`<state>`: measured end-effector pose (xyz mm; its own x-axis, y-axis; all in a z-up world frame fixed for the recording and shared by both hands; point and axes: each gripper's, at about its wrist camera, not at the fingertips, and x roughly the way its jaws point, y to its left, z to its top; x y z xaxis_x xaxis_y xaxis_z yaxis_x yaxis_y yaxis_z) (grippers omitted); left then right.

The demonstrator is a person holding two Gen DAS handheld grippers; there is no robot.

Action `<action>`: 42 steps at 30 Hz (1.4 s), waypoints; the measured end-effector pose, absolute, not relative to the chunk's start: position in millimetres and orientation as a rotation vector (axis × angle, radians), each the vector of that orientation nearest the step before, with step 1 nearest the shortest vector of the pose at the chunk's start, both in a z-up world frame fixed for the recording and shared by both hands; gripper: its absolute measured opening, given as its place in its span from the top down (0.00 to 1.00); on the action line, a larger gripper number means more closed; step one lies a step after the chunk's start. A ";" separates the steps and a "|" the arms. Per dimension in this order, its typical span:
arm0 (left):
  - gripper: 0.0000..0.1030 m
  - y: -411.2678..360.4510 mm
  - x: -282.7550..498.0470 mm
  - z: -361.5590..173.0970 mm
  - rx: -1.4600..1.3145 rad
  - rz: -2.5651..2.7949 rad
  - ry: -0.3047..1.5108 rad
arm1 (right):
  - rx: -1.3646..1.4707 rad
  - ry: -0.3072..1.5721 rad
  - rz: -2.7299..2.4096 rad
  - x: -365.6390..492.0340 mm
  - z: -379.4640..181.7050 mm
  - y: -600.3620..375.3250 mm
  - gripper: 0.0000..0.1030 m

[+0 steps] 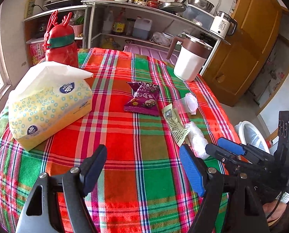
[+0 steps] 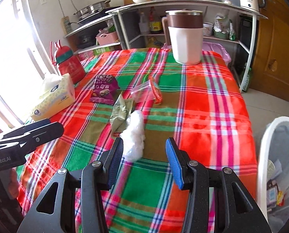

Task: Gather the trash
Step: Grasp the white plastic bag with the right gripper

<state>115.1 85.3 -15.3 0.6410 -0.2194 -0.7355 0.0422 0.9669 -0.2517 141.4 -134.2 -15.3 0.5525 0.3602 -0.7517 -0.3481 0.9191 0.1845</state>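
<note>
Trash lies in a loose row on the plaid surface (image 1: 125, 136): a white wad (image 2: 133, 137), a green wrapper (image 2: 121, 110), a clear bag (image 2: 142, 91) and a purple packet (image 2: 103, 89). We hold the right claw (image 2: 144, 159) released, the wad just off its left pad. Our left claw (image 1: 144, 170) hangs released nearby, and a white bin (image 2: 266, 147) stands beside the surface.

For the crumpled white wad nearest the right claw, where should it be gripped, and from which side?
Grip the white wad across its narrow middle, coming from the near table edge. It lies lengthwise away from the right claw, whose open jaws already straddle its near end.
</note>
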 end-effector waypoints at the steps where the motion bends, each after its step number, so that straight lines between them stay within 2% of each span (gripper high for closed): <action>1: 0.24 85.9 115.8 -15.9 -0.221 -0.150 0.866 | 0.010 0.898 0.427 143.0 -17.1 -130.5 0.55; 9: 0.24 87.8 124.5 -20.3 -0.241 -0.165 0.884 | -0.033 0.924 0.416 154.1 -29.1 -116.9 0.55; 13: 0.24 83.9 129.7 -22.1 -0.240 -0.180 0.892 | -0.026 0.929 0.405 156.8 -32.1 -121.0 0.72; 26: 0.24 49.7 159.8 -31.2 -0.233 -0.230 0.923 | 0.007 0.912 0.308 161.1 -30.4 -152.4 0.73; 42: 0.24 15.8 186.0 -45.6 -0.095 -0.164 0.943 | 0.040 0.901 0.289 160.3 -29.2 -168.9 0.73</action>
